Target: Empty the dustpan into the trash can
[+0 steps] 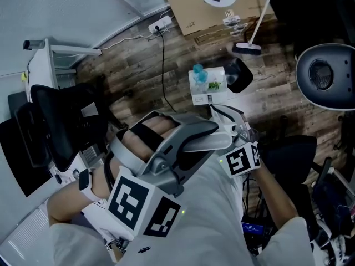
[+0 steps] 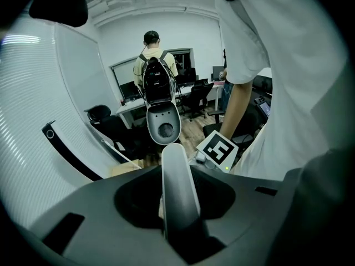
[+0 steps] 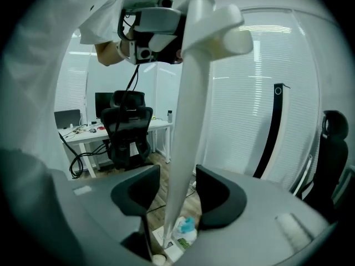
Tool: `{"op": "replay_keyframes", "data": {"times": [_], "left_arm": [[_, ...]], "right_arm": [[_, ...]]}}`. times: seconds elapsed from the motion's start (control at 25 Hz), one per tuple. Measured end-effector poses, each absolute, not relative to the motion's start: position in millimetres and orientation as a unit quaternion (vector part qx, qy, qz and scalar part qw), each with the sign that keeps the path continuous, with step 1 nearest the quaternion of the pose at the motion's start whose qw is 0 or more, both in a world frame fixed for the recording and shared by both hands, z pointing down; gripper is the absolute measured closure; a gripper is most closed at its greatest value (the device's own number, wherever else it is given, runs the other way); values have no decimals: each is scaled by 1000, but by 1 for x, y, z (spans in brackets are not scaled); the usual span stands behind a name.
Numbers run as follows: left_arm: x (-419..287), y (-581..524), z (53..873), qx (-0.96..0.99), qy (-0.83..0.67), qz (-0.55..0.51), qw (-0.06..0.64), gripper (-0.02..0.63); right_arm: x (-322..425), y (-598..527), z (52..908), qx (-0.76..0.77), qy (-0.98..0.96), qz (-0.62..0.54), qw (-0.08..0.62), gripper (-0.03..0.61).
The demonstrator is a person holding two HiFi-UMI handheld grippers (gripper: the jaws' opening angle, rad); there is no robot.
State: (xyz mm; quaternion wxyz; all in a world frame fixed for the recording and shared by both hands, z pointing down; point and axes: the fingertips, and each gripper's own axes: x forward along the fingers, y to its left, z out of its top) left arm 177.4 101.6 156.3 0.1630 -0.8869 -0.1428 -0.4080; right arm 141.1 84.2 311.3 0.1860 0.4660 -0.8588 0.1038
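The left gripper (image 2: 176, 159) is seen closed in its own view, its two jaws pressed together into one pale bar with nothing held between them; the right gripper (image 3: 197, 43) is likewise closed and empty, its joined jaws running up the middle of its own view. In the head view both grippers are held low in the frame, close against the person's white shirt (image 1: 222, 220); the left one fills the lower centre and the right one sits just to its right, their tips near each other.

The black dustpan (image 1: 239, 75) is found on the wooden floor (image 1: 133, 71) at the upper centre-right of the head view, well apart from both grippers; the broom (image 1: 247, 49) lies just above it in the frame, with its white handle slanting to the upper right. The white, square trash can (image 1: 206, 87) stands just left of the dustpan, and blue and green scraps are seen in it; it is also seen at the bottom of the right gripper view, beneath the jaws.

Cardboard (image 1: 194, 10) lies at the top of the head view; a black chair (image 1: 61, 121) is placed at the left edge.
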Motion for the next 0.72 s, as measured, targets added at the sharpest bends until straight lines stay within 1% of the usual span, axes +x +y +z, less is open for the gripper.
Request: {"op": "replay_keyframes", "data": {"times": [0.04,0.12,0.2,0.72], "left_arm": [[177,102,156,-887,-142,-408,162,495],[177,103,155,-888,-141,-407,161,495],[177,104,154,-889,-139,-406,159,495],[185,112,146,-903,-133,-375,160,495]], "right_arm": [[140,83,313,467,-859,108,182,371],[140,82,314,471,-857,109,178,439],[141,83,314,472,-857,101,180,522],[168,97,306,479,-845,83,223,534]]}}
